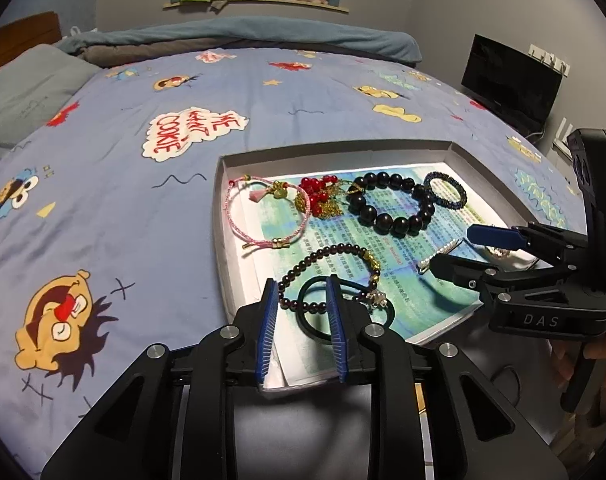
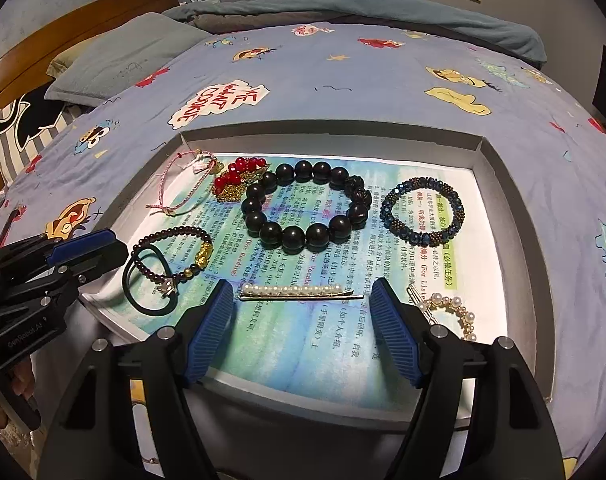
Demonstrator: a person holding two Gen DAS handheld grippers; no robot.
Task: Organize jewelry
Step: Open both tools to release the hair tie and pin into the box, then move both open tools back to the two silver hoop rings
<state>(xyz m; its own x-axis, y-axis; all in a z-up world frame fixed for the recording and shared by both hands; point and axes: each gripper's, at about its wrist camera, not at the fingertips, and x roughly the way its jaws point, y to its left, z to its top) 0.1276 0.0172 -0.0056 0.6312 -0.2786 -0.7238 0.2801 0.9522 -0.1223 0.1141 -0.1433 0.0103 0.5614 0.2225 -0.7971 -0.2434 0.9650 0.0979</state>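
A shallow grey box lid (image 2: 499, 184) lies on a cartoon-print bedspread (image 2: 343, 80), lined with a printed page (image 2: 303, 344). All positions below are given relative to this lid.

Along its far wall, left to right: a pink cord bracelet (image 2: 183, 188), a red bead cluster with gold chain (image 2: 239, 178), a large dark-bead bracelet (image 2: 303, 210) and a blue beaded bracelet (image 2: 423, 210).

At its near left corner, a small dark-bead bracelet with gold charm (image 2: 171, 256) overlaps a black hair tie (image 2: 151, 284).

Near its front centre lies a pearl hair clip (image 2: 299, 292); a pearl ring-shaped piece (image 2: 451, 312) sits toward its near right.

The left gripper (image 1: 303, 304) hangs over the near left corner, fingers released, a narrow gap between the pads, the hair tie seen through the gap, nothing gripped.

The right gripper (image 2: 303, 320) is poised above the front centre, fingers spread wide, released, flanking the pearl hair clip without touching.
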